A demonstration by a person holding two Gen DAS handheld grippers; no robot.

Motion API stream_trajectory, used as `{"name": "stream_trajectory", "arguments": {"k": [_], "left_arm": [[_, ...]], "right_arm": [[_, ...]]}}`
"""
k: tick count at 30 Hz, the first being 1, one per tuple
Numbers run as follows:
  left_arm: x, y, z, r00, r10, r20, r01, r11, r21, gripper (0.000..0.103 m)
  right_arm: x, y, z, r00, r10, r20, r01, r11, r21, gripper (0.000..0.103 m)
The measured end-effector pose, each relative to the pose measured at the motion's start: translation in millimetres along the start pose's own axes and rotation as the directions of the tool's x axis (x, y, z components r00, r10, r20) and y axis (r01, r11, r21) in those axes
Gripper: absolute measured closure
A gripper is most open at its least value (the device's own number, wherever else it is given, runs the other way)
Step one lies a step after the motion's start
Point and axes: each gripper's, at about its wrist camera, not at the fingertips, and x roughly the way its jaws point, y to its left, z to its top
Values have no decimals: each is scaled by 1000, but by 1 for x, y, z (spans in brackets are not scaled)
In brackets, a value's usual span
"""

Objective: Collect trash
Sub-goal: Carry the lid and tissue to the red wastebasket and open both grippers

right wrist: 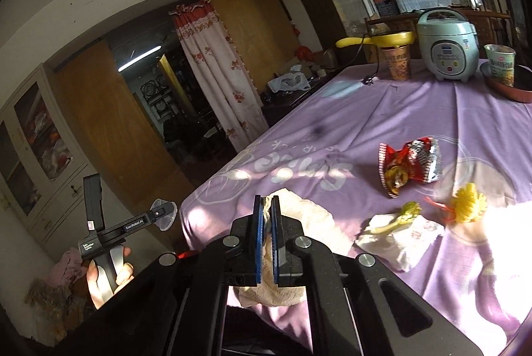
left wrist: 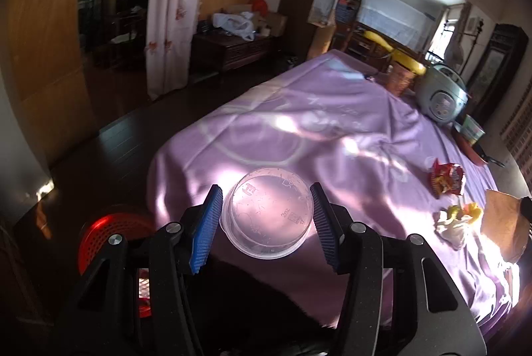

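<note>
A clear round plastic container (left wrist: 267, 218) sits between the blue pads of my left gripper (left wrist: 266, 189), which is shut on its sides above the near edge of the purple-clothed table (left wrist: 299, 123). In the right wrist view, a hand carries that left gripper (right wrist: 163, 216) off the table's left side. My right gripper (right wrist: 266, 199) is shut on a crumpled cream napkin (right wrist: 299, 213). On the cloth lie a red snack wrapper (right wrist: 410, 166) (left wrist: 447, 179), a white tissue (right wrist: 402, 239) (left wrist: 452, 229) with a green scrap on it, and a yellow scrap (right wrist: 468, 203).
A red perforated basket (left wrist: 99, 236) stands on the dark floor below the table's left corner. At the far end stand a rice cooker (right wrist: 447, 43), two instant-noodle cups (right wrist: 397, 61) and a dark pan (right wrist: 512, 89). Brown paper (left wrist: 502, 223) lies at the right edge.
</note>
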Motion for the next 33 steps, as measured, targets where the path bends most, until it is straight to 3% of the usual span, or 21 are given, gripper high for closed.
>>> {"name": "stream_trajectory", "arguments": {"k": [4, 10, 22, 29, 33], "left_arm": [[7, 65, -24, 996, 68, -61, -75, 990, -117, 49], [36, 138, -60, 975, 147, -166, -182, 958, -222, 49], [73, 230, -100, 942, 132, -310, -253, 884, -394, 49], [77, 258, -114, 943, 96, -319, -244, 851, -465, 26], [75, 263, -114, 948, 109, -298, -251, 832, -494, 23]], "right_arm": [[34, 36, 0, 995, 68, -79, -72, 996, -50, 98], [90, 94, -12, 967, 140, -214, -166, 980, -108, 98], [217, 189, -56, 859, 186, -478, -293, 942, -160, 98], [285, 221, -80, 792, 177, -584, -321, 935, -151, 98], [312, 236, -93, 764, 175, -621, -335, 930, -150, 98]]}}
